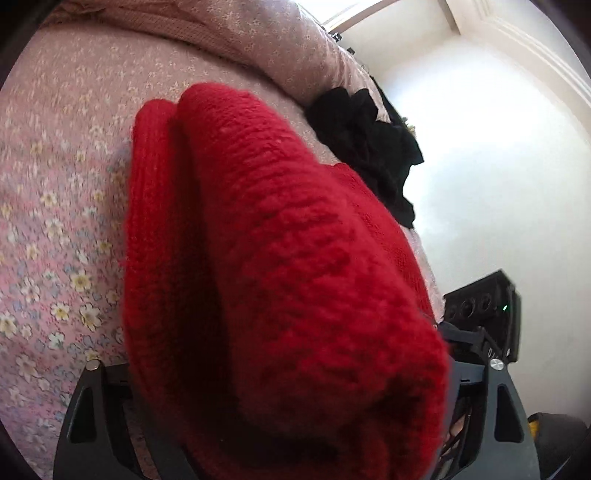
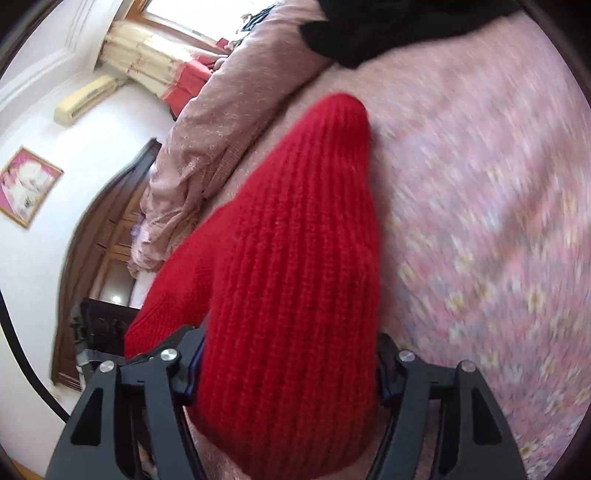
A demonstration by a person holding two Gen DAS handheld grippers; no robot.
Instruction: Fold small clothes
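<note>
A red knitted garment [image 1: 280, 258] fills the middle of the left wrist view, bunched and folded over my left gripper [image 1: 288, 424], whose fingertips it hides. In the right wrist view the same red knit [image 2: 295, 295] hangs ribbed and draped between the black fingers [image 2: 184, 365] of my right gripper [image 2: 288, 373], which is shut on it. Both grippers hold it above the pink floral bedspread [image 1: 55, 221]. A black garment [image 1: 369, 147] lies crumpled near the bed's edge, and also shows in the right wrist view [image 2: 369, 29].
A pink quilt [image 2: 221, 122] is heaped along the bed's far side. A white wall [image 1: 498, 166], a black device [image 1: 487, 306], a wooden headboard [image 2: 107, 236], a framed picture [image 2: 26, 184] and a curtained window [image 2: 155, 55] surround the bed.
</note>
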